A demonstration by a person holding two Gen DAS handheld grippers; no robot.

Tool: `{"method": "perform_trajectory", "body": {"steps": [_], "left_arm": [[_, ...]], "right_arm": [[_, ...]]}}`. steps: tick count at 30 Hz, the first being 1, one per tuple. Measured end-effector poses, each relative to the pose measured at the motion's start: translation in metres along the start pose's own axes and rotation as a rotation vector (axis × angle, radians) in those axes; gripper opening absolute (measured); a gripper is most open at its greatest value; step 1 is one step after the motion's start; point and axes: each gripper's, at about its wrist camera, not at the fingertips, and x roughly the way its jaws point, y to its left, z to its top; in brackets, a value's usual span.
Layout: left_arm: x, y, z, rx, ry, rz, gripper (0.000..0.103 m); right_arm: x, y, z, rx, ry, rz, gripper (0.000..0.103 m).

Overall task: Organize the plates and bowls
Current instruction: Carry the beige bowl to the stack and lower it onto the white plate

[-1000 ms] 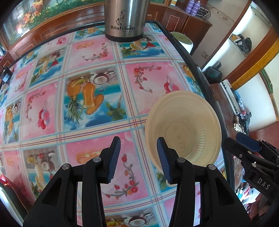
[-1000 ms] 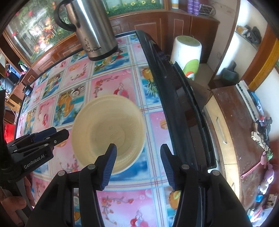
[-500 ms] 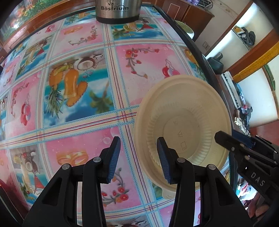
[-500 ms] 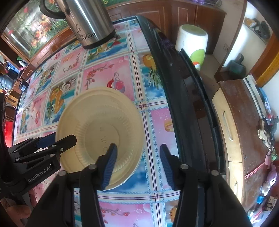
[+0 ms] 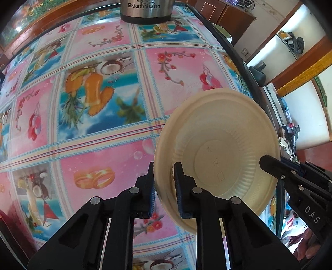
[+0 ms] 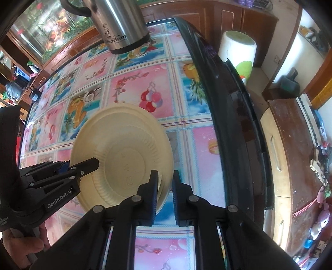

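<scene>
A cream paper bowl (image 5: 217,149) (image 6: 124,149) sits tilted over the colourful tablecloth near the table's right edge. A second rim seems to be nested inside it. My left gripper (image 5: 164,166) is shut on the bowl's left rim, one finger outside the wall and one inside. My right gripper (image 6: 165,174) is shut on the opposite rim in the same way. Each gripper shows in the other's view: the right gripper (image 5: 267,161) at the bowl's right side, the left gripper (image 6: 93,163) reaching over the bowl's left side.
A steel kettle (image 5: 148,10) (image 6: 118,25) stands at the far side of the table. The table's black edge (image 6: 228,124) runs close to the right of the bowl. Beyond it are a white cylinder (image 6: 238,47) and a wooden cabinet (image 6: 290,155). A hand (image 6: 20,247) holds the left gripper.
Both grippers have closed from open onto the bowl's rim. Both have come closer to the bowl, which now looks larger and tilted.
</scene>
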Motion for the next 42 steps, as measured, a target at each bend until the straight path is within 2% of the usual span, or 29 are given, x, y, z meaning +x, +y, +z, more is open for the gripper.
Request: {"method": "perform_trajectory", "body": {"steps": [12, 17, 21, 29, 36, 42], "left_arm": [[-0.04, 0.059, -0.037, -0.076, -0.036, 0.033, 0.016], [-0.04, 0.088, -0.052, -0.141, -0.016, -0.003, 0.016], [-0.043, 0.098, -0.054, -0.186, -0.004, -0.06, 0.016], [-0.028, 0.093, -0.053, -0.202, 0.066, -0.101, 0.016], [-0.027, 0.09, -0.051, -0.185, 0.072, -0.097, 0.013], [-0.047, 0.105, -0.057, -0.203, 0.046, -0.106, 0.013]], "right_arm": [[-0.008, 0.064, -0.016, -0.073, 0.002, 0.042, 0.011], [-0.002, 0.086, -0.021, -0.101, 0.016, 0.034, 0.011], [0.004, 0.087, -0.024, -0.094, 0.03, 0.031, 0.011], [0.01, 0.075, -0.028, -0.053, 0.044, 0.036, 0.011], [0.009, 0.073, -0.028, -0.042, 0.048, 0.054, 0.011], [0.001, 0.084, -0.029, -0.064, 0.04, 0.058, 0.011]]}}
